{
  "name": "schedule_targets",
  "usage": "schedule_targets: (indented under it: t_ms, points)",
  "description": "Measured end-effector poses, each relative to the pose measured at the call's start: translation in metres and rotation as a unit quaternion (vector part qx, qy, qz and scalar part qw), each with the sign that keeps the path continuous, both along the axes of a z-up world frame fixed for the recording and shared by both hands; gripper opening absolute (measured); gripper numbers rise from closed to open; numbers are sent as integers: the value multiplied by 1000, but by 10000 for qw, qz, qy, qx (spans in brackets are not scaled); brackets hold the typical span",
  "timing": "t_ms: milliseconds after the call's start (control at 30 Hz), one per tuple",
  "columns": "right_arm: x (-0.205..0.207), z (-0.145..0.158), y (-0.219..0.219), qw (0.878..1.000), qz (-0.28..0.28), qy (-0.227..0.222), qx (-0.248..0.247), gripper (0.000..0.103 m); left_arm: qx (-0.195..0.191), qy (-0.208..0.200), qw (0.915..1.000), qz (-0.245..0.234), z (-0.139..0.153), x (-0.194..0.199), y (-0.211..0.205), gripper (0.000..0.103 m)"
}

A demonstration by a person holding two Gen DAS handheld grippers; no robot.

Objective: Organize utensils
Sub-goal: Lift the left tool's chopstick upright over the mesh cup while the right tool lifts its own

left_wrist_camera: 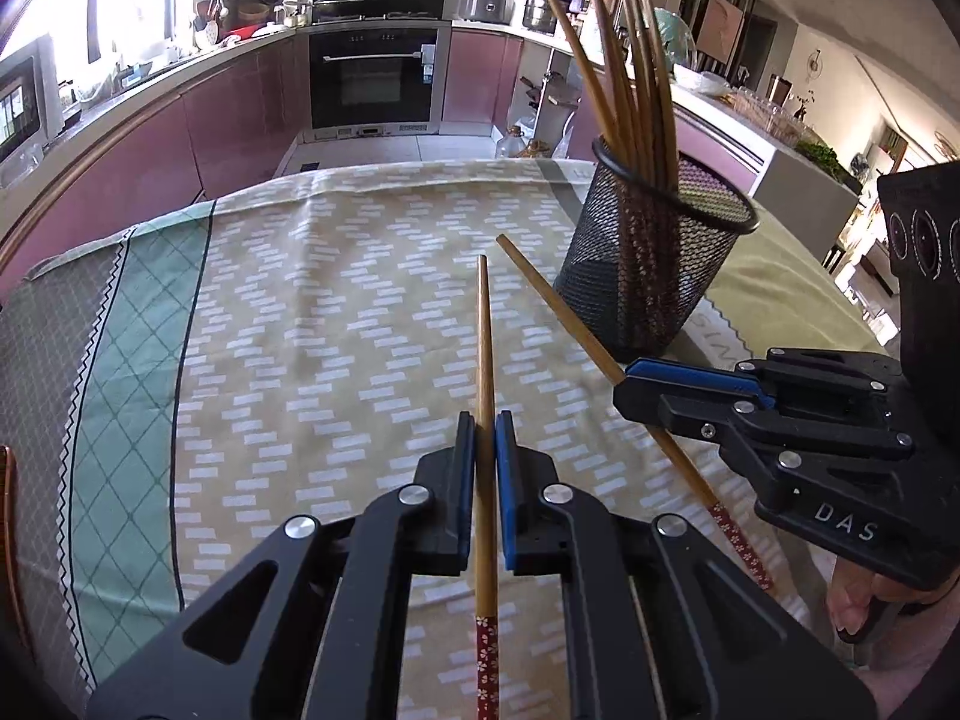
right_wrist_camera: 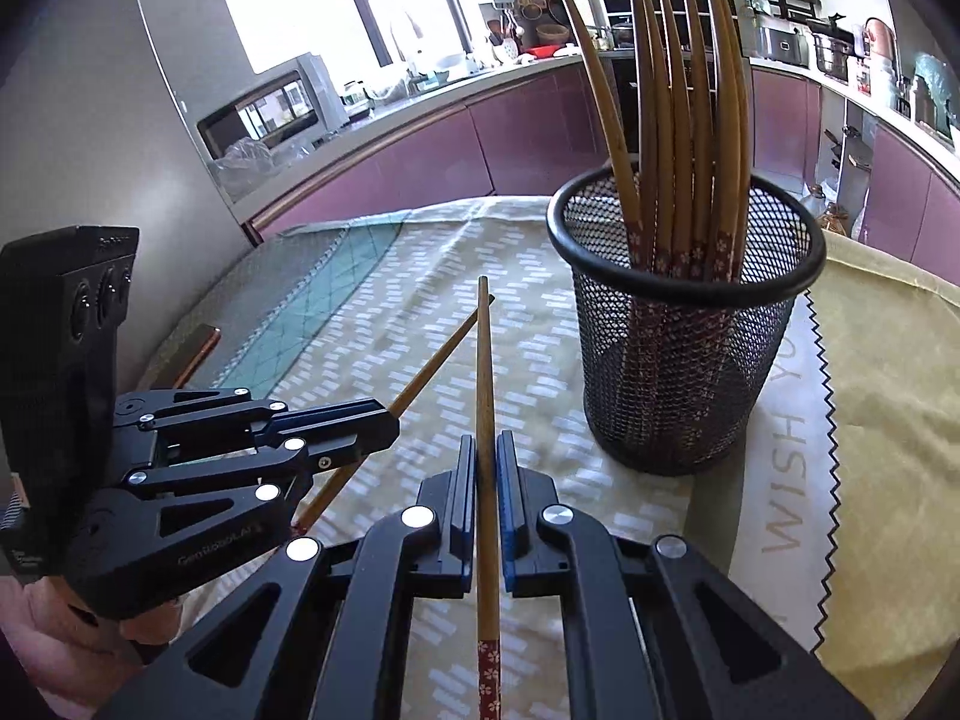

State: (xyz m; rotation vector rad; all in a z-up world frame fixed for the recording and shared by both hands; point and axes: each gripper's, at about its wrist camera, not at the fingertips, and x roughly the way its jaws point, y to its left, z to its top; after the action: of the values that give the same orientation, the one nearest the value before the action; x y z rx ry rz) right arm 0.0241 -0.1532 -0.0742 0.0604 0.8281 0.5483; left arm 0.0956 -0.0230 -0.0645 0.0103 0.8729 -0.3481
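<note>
A black mesh cup (left_wrist_camera: 654, 252) (right_wrist_camera: 690, 330) stands on the patterned tablecloth and holds several wooden chopsticks (right_wrist_camera: 678, 120), tips up. My left gripper (left_wrist_camera: 486, 420) is shut on a wooden chopstick (left_wrist_camera: 485, 360) with a red flowered end, which points forward above the cloth. My right gripper (right_wrist_camera: 487, 441) is shut on a second such chopstick (right_wrist_camera: 485, 372), also pointing forward. In the left wrist view the right gripper (left_wrist_camera: 627, 387) is at the right, near the cup, with its chopstick (left_wrist_camera: 552, 300). In the right wrist view the left gripper (right_wrist_camera: 390, 420) is at the left.
The tablecloth (left_wrist_camera: 300, 330) covers the table, with a pale yellow cloth (right_wrist_camera: 888, 390) under and right of the cup. Kitchen counters and an oven (left_wrist_camera: 372, 78) lie beyond the table's far edge.
</note>
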Motion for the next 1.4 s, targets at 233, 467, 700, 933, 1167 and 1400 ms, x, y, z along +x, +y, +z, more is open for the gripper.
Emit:
schedule_targets:
  t_ms: [233,467,700,933,1167,1400]
  points:
    - [-12,16,-7,9996,77,-145,238,6,-173,-122,9998,-69,15,-13,1,8]
    - [-22,25,-16,9989,49,-253,396,6,-272,-217,9993,-113,25,-20,0,8]
    - [-28,30,-24,9983,4,-335,480,6,-378,-282,9988,-135,35,-25,1,8]
    - [-32,36,-33,9974,-90,-447,551,6,-464,-371,9981,-182,43,-28,0,8]
    - [-34,40,-40,9967,-148,-522,611,6,-594,-420,9971,-236,49,-30,0,8]
    - [-37,46,-47,9957,-206,-590,690,6,-705,-460,9960,-298,54,-30,1,8]
